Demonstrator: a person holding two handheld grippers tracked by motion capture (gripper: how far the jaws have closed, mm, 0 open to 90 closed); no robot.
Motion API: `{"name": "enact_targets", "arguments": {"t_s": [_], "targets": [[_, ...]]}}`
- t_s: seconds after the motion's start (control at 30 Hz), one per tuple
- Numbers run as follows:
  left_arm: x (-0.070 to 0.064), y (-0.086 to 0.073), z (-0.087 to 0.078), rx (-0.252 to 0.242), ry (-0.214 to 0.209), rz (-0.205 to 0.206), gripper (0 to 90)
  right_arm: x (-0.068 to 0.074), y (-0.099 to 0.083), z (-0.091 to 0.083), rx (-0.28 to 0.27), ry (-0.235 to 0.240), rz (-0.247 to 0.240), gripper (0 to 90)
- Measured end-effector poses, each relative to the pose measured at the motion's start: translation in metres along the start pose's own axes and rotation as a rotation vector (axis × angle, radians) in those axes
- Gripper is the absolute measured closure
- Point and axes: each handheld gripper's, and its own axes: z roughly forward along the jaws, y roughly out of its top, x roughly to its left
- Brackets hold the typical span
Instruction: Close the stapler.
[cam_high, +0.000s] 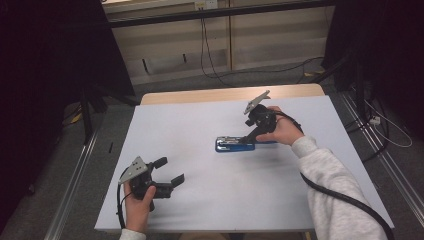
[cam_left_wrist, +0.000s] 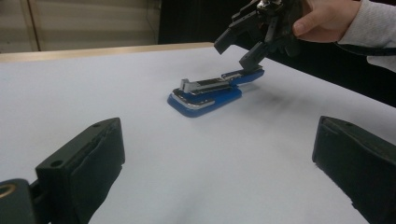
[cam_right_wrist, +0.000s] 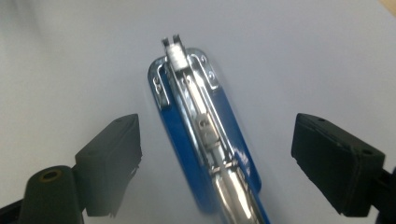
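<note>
Nearest you, your left gripper (cam_high: 169, 170) hovers low over the white table (cam_high: 200, 165), jaws spread wide and empty. Farther off, mid-table, a blue-and-chrome stapler (cam_high: 235, 144) lies flat, long axis running left to right. Your right gripper (cam_high: 248, 137) stands over its right end, jaws spread, straddling it.

The stapler (cam_high: 235, 144) was bright blue with shiny silver metal on top. The worktop (cam_high: 200, 200) was plain pale white, with a light wood edge at 12 o'clock. Both grippers had black fingers (cam_left_wrist: 84, 163). The person's sleeve (cam_high: 335, 195) was light grey.
</note>
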Motion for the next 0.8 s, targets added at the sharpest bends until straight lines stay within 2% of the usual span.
{"name": "enact_targets", "arguments": {"t_s": [0.07, 0.1, 0.27, 0.37, 0.4, 0.5, 0.57, 0.67, 0.73, 0.8], "targets": [[-0.002, 0.0, 0.005, 0.017, -0.013, -0.005, 2.5, 0.001, -0.008, -0.005, 0.0, -0.018, 0.018, 15.0], [-0.002, 0.001, 0.007, 0.02, -0.012, -0.006, 2.5, 0.002, -0.016, -0.009, -0.021, -0.032, 0.028, 13.7], [-0.004, 0.002, 0.016, 0.037, -0.005, 0.0, 2.5, 0.004, -0.031, -0.018, -0.039, -0.062, 0.062, 12.4], [-0.004, 0.004, 0.023, 0.056, 0.003, 0.011, 2.5, 0.006, -0.045, -0.026, -0.048, -0.112, 0.086, 11.9], [-0.004, 0.004, 0.025, 0.061, 0.004, 0.009, 2.5, 0.007, -0.05, -0.028, -0.052, -0.118, 0.104, 11.9], [-0.002, 0.006, 0.033, 0.084, 0.001, 0.004, 2.5, 0.01, -0.061, -0.033, -0.04, -0.163, 0.105, 11.9], [-0.001, 0.008, 0.038, 0.081, 0.007, 0.0, 2.5, 0.012, -0.07, -0.038, -0.055, -0.183, 0.132, 12.1], [0.001, 0.011, 0.045, 0.082, 0.016, -0.014, 2.5, 0.014, -0.08, -0.045, -0.073, -0.201, 0.152, 13.0], [0.002, 0.014, 0.049, 0.096, 0.03, -0.005, 2.5, 0.014, -0.086, -0.05, -0.082, -0.211, 0.171, 13.6], [0.004, 0.015, 0.052, 0.092, 0.022, -0.008, 2.8, 0.014, -0.094, -0.058, -0.108, -0.225, 0.201, 18.9]]}}
